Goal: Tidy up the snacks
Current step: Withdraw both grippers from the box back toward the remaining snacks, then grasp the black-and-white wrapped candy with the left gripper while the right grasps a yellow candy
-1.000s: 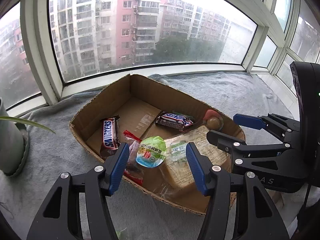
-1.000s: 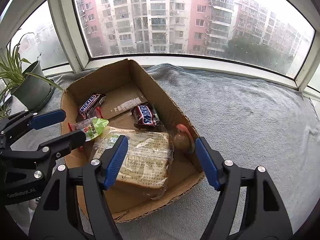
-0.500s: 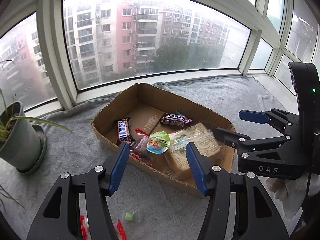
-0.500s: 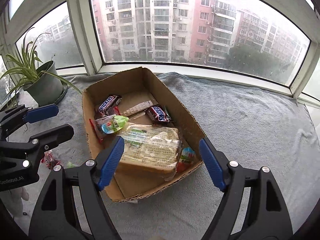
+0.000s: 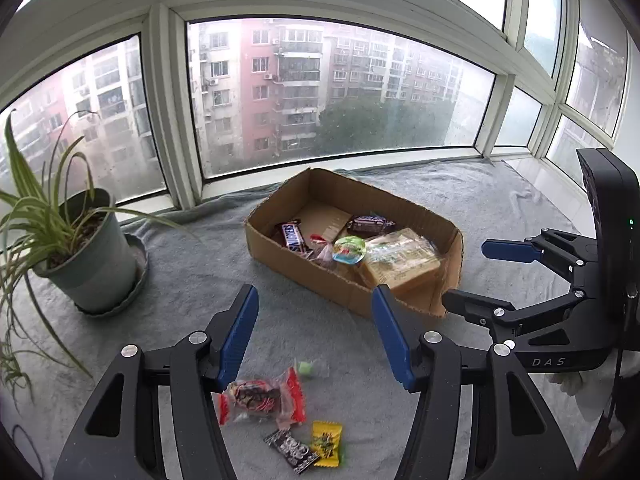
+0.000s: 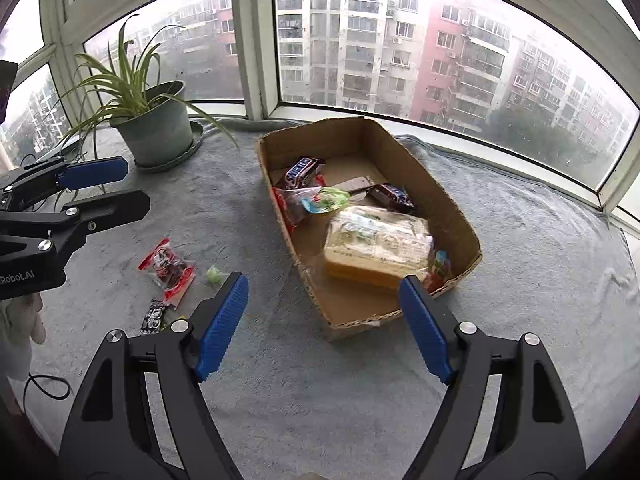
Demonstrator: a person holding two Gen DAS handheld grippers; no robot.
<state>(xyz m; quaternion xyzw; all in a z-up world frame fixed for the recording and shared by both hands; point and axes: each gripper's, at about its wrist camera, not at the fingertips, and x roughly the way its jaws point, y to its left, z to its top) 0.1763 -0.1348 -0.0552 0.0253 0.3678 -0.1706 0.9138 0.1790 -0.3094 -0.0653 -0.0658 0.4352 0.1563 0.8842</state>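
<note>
Apparently both grippers, left (image 5: 316, 332) and right (image 6: 326, 326), hang open and empty, since four small snacks, like the red packet (image 5: 260, 398), lie outside the cardboard box (image 5: 348, 292).

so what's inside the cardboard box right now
The brown cardboard box holds two Snickers bars, a wrapped bread loaf, a green-lidded jelly cup, a red-edged clear packet and a small colourful snack. Anything under the loaf is hidden.

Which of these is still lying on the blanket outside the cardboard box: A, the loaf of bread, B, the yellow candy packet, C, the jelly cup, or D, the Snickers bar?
B: the yellow candy packet lies on the blanket, outside the cardboard box.
</note>
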